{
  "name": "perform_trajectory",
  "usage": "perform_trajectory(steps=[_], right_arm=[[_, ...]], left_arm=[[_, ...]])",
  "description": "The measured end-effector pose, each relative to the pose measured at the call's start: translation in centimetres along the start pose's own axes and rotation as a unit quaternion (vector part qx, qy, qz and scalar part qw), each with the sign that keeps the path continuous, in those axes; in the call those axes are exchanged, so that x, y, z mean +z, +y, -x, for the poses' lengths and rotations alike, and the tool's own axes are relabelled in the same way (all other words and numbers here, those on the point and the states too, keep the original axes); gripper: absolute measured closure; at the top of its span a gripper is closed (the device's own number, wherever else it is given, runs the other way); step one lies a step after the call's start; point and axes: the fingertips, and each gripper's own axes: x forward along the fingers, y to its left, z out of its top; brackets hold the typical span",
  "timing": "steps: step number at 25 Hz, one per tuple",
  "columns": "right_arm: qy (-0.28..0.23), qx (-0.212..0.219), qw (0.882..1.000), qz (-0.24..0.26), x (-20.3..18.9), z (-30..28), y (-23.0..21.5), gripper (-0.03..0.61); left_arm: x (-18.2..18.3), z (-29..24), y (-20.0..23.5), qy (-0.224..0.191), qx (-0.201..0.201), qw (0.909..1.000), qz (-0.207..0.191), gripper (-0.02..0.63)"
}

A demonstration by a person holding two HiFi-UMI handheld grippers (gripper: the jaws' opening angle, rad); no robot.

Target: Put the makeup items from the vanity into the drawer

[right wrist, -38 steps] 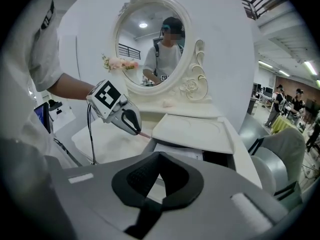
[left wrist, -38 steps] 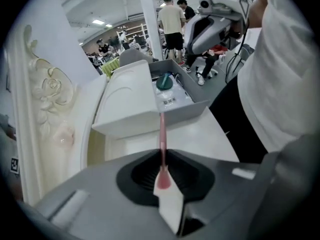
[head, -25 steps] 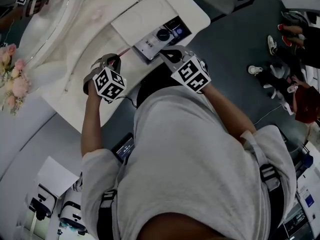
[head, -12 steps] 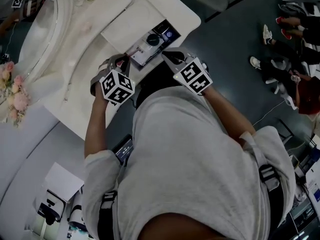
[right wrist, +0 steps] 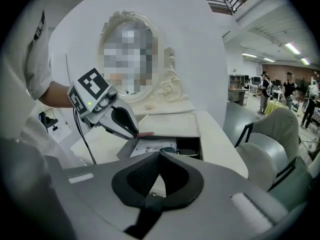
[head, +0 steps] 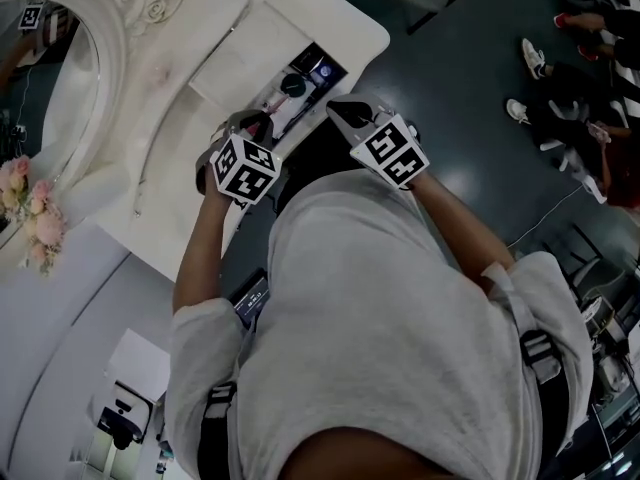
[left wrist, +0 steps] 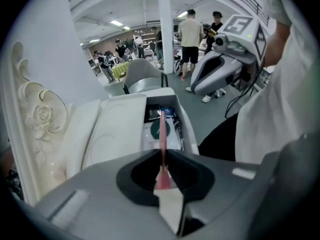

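Observation:
The white vanity [head: 190, 118] has its drawer [head: 300, 80] pulled open. In it lie a round dark compact [left wrist: 161, 129], a white box and small dark items. My left gripper [left wrist: 165, 186] is shut on a slim pink makeup stick [left wrist: 162, 134], whose far end points over the drawer. In the right gripper view the same stick [right wrist: 146, 133] pokes out of the left gripper [right wrist: 134, 130] at the drawer's [right wrist: 170, 148] near left corner. My right gripper [right wrist: 150, 200] is shut with nothing in it and hovers at the drawer's front edge, beside the left gripper.
An oval mirror in a carved white frame [head: 60, 78] stands at the back of the vanity, with pink flowers [head: 30, 208] to its left. A grey chair [left wrist: 142, 79] stands beyond the vanity's end. People stand and sit farther off on the dark floor.
My left gripper has carried the pink stick along the vanity top to the open drawer. The right gripper has shifted a little along the drawer's front and stayed shut.

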Motion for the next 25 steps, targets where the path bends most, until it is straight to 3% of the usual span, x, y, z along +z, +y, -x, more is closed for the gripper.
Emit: perform_trajectory(steps=[6, 25], right_arm=[[-0.006, 0.000, 1.000, -0.017, -0.4, 0.4, -1.3, 0.580], [0.013, 0.011, 1.000, -0.022, -1.8, 0.3, -4.3, 0.580]], left_arm=[[0.3, -1.9, -1.0, 0.027, -0.012, 0.9995, 0.008, 0.569], [1.0, -5.8, -2.1, 0.051, -0.054, 0.9970, 0.022, 0.569]])
